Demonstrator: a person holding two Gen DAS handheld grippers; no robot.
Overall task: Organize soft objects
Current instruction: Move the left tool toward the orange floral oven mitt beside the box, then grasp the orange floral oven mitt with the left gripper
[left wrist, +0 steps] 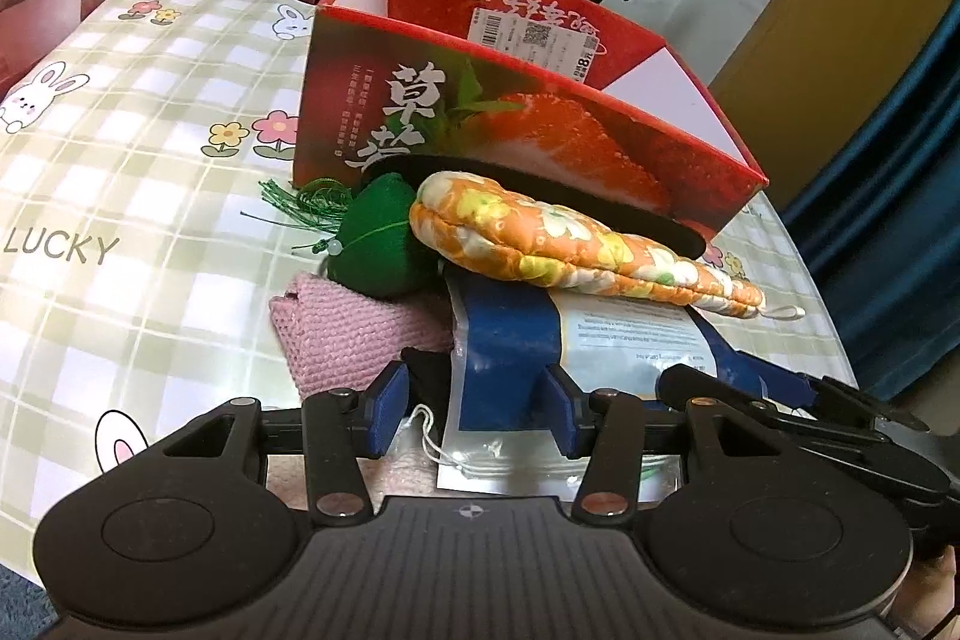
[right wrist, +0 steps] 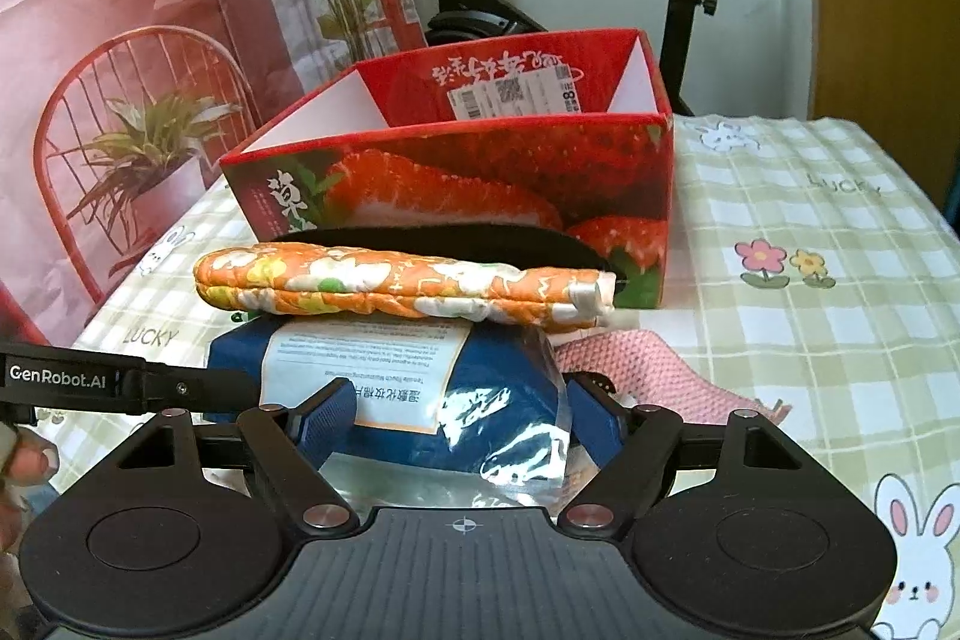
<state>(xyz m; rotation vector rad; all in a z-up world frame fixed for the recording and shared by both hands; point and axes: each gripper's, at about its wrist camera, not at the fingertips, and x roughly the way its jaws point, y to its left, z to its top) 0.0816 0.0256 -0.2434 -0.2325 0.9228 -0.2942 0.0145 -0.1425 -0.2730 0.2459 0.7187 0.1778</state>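
green pouch (left wrist: 384,235) left view only

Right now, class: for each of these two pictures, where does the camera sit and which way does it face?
Left wrist: sits on the left claw, facing the blue packet and strawberry box; the right claw's tip shows at right.
Right wrist: sits on the right claw, facing the same packet from its other end; fingertips show at left.
Shared: packet, orange mitt, pink knit cloth, box.

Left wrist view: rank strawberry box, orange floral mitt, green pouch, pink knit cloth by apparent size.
1. strawberry box, clearly largest, though farthest.
2. orange floral mitt.
3-4. green pouch and pink knit cloth: similar; the cloth is partly hidden, so unranked.
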